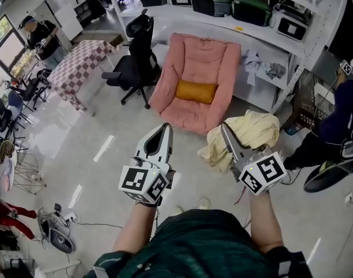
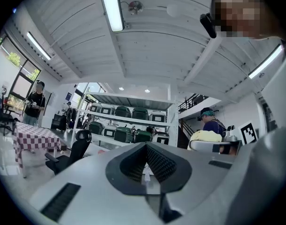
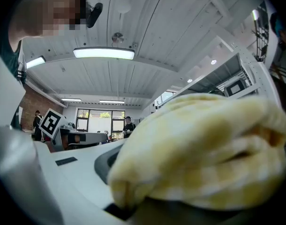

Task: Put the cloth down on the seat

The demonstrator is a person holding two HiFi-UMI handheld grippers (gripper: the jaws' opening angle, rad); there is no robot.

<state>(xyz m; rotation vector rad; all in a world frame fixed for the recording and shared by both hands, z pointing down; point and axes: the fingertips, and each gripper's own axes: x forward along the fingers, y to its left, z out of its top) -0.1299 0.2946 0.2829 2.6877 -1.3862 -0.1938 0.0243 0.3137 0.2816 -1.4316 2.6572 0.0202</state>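
A pink armchair (image 1: 197, 77) with an orange cushion (image 1: 195, 91) on its seat stands ahead on the floor. My right gripper (image 1: 227, 131) is shut on a pale yellow cloth (image 1: 246, 135), which hangs bunched in the air in front of the chair's right corner. In the right gripper view the cloth (image 3: 204, 149) covers the jaws and hides their tips. My left gripper (image 1: 165, 130) is held level beside it, shut, with nothing between its pads (image 2: 154, 161). The left gripper view shows the cloth (image 2: 206, 136) off to the right.
A black office chair (image 1: 133, 62) stands left of the armchair, and a checkered table (image 1: 81, 62) further left. White shelves with green boxes (image 1: 223, 2) run behind. One person (image 1: 338, 120) is at the right, another (image 1: 40, 36) at the far left. Cables (image 1: 61, 225) lie on the floor.
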